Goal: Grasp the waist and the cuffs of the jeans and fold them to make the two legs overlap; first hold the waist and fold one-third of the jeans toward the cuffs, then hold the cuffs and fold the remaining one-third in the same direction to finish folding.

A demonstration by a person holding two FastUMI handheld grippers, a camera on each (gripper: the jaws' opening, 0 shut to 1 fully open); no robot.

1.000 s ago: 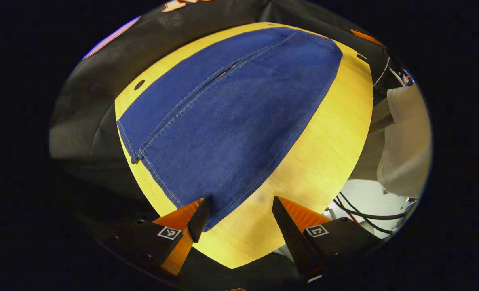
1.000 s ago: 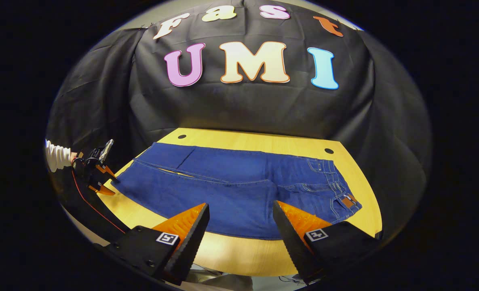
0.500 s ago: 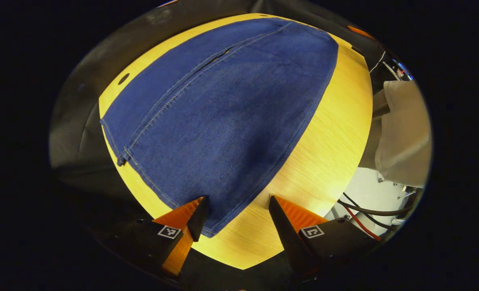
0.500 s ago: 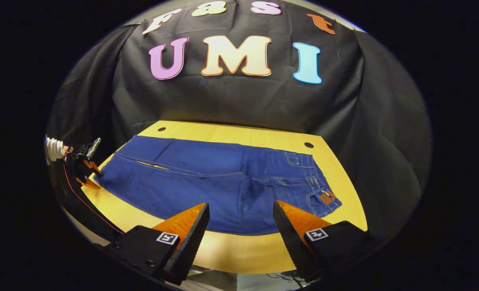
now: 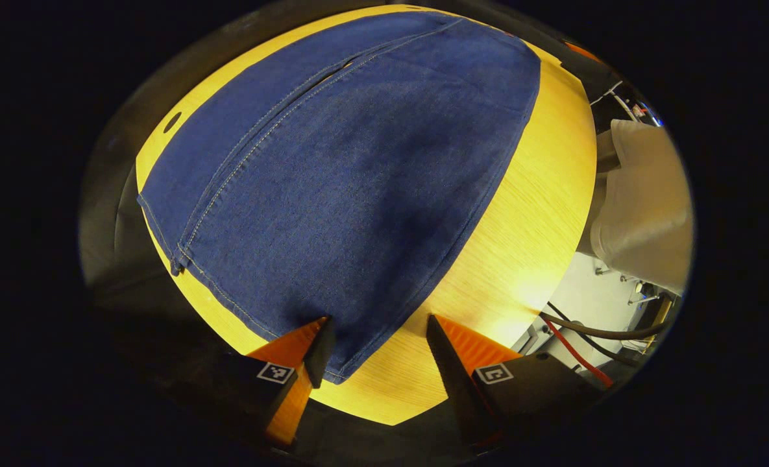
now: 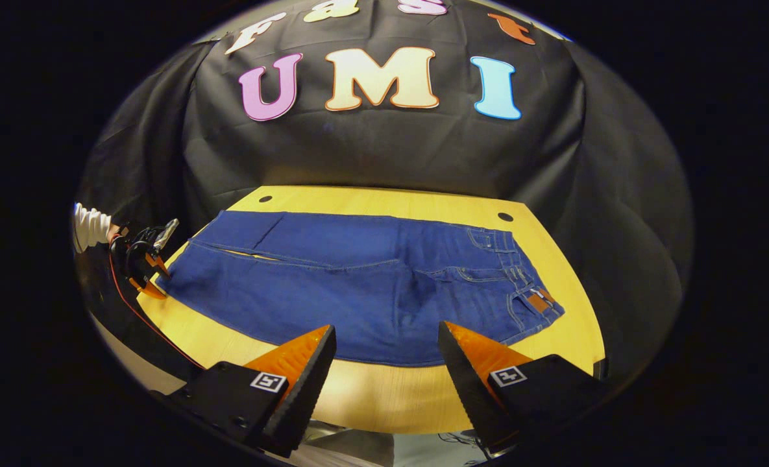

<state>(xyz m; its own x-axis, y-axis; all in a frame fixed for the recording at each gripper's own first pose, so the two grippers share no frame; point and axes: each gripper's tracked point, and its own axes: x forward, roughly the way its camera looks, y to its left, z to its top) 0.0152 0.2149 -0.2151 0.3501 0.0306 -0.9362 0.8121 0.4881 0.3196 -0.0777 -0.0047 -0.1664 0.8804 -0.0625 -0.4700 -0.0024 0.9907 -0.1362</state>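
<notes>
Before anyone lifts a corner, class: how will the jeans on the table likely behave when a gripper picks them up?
The jeans lie flat on the table, so probably floppy: a lifted cuff should drape. Denim looks thick, likely heavyish, not slippery.

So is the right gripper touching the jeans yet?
Apart. The right gripper view shows the right gripper open, its jaws short of the jeans, with a strip of bare table between.
</notes>
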